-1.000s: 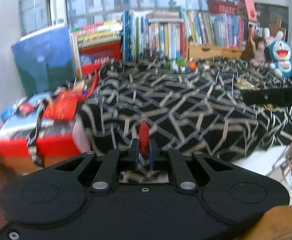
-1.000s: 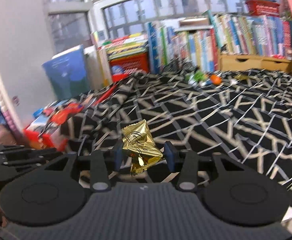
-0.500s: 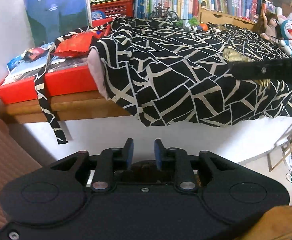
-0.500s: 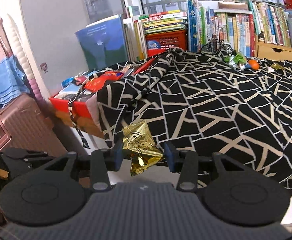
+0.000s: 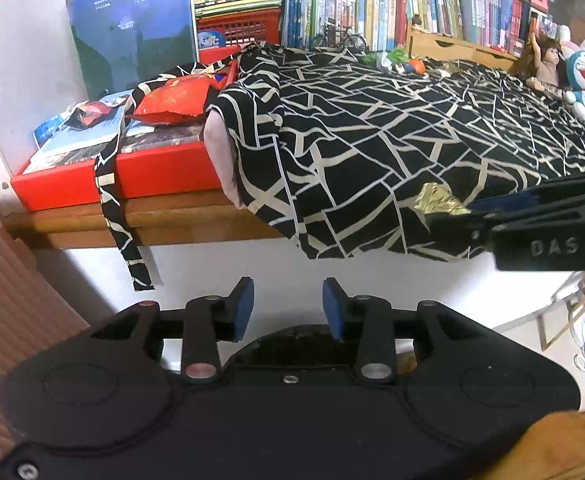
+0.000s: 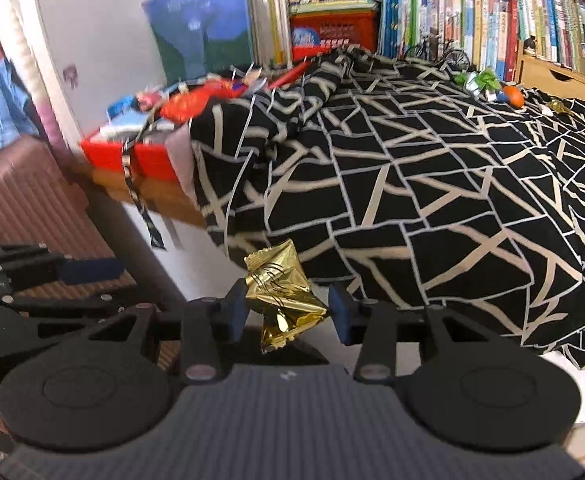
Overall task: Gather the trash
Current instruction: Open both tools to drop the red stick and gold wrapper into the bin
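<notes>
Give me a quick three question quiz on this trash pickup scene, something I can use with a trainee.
1. True or false: the right gripper holds a gold foil wrapper between its fingers.
2. What lies between the left gripper's fingers?
A. a red wrapper
B. nothing
C. a gold wrapper
3. Fill in: the red snack bag lies on the red box, to the ____ of the black patterned cloth in the left wrist view.

Key
1. True.
2. B. Its fingers are opening, with nothing between them.
3. Left.
</notes>
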